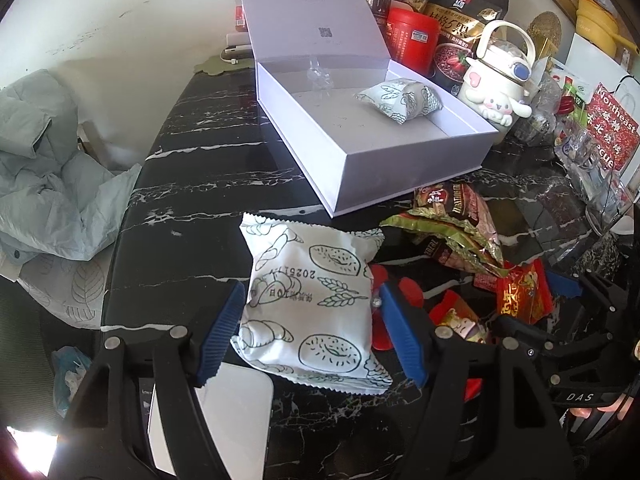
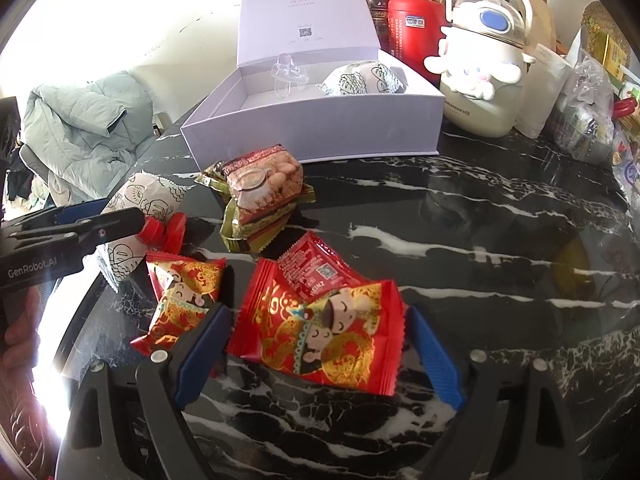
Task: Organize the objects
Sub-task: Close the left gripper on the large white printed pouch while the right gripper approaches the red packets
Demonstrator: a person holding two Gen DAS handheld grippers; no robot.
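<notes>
Snack packet (image 1: pixel 308 304) stamped "2025" sits gripped between left gripper (image 1: pixel 312 332) pads.

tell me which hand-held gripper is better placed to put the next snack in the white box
Left. Its hand-held gripper already has the white bread packet between its fingers, and the white box lies just beyond. The right one only straddles a red packet, jaws wide.

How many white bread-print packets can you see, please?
2: one white packet lies on the table between the left gripper fingers; the other packet sits inside the open box. More may be hidden.
</notes>
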